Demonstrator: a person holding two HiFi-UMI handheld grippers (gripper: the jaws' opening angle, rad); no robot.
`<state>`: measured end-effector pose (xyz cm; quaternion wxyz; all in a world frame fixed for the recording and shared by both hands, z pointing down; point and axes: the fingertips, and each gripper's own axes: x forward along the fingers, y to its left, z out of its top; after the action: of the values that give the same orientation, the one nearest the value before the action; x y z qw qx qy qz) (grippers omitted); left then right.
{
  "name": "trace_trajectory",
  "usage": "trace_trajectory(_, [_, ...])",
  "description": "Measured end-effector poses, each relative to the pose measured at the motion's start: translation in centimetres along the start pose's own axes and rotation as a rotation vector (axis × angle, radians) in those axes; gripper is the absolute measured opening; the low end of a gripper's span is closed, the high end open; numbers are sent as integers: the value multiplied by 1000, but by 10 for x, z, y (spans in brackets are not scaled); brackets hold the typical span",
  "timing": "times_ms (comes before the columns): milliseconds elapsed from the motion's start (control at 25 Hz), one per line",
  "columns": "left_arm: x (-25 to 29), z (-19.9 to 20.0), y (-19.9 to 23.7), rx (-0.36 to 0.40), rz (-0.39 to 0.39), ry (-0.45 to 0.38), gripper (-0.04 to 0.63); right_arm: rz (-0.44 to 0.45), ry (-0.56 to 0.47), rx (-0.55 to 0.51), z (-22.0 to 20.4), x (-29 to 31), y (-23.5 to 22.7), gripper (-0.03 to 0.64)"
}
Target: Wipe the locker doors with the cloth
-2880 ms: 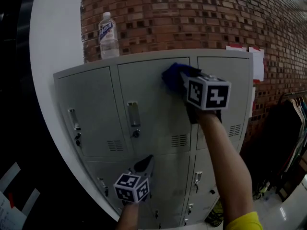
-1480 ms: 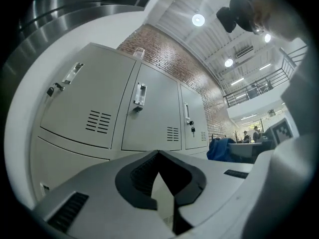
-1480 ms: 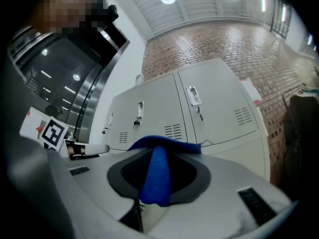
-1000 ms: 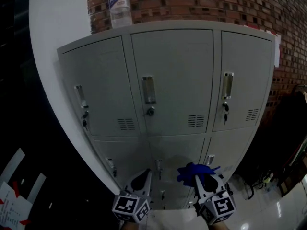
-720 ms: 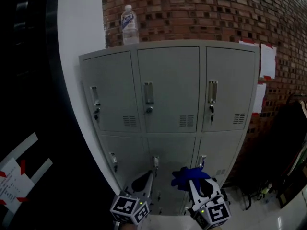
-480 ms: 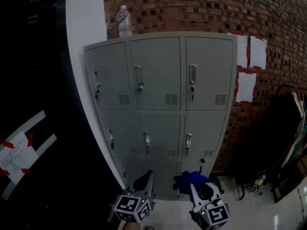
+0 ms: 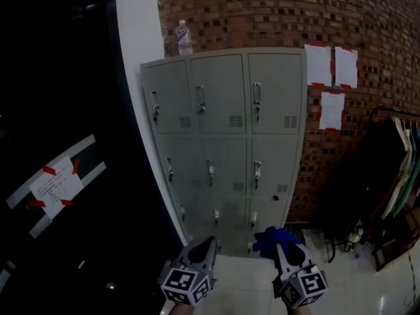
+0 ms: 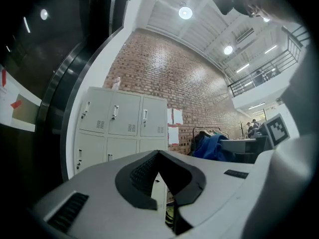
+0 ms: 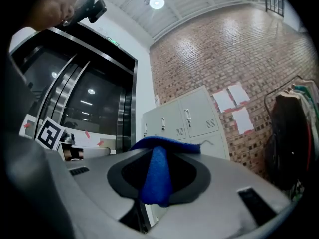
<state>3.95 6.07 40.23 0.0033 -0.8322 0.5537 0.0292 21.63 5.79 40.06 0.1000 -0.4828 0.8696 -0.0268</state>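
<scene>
The grey lockers (image 7: 226, 143) stand against a brick wall, three columns by three rows, well ahead of both grippers. My right gripper (image 7: 281, 243) is low at the bottom of the head view, shut on the blue cloth (image 7: 270, 236), which bunches over its tips. The right gripper view shows the cloth (image 9: 157, 178) pinched between the jaws, with the lockers (image 9: 184, 118) far behind. My left gripper (image 7: 207, 243) hangs beside it, shut with nothing held. In the left gripper view its tips (image 8: 158, 154) meet, and the lockers (image 8: 119, 118) are distant. Neither gripper touches a door.
A plastic bottle (image 7: 184, 38) stands on the locker top. White papers (image 7: 319, 64) are taped to the brick wall. A clothes rack (image 7: 397, 169) stands at right. A white pillar (image 7: 138, 44) and dark glass with a taped notice (image 7: 56, 186) flank the left. Glossy floor (image 7: 367, 287) lies below.
The right gripper came down off the top middle door with the cloth. The view has pulled back, so the lockers look smaller and farther. Both grippers stay low.
</scene>
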Motion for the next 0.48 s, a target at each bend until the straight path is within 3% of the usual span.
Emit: trace_trajectory(480, [-63, -7, 12, -5, -36, 19, -2, -22, 9, 22, -8, -23, 57, 95])
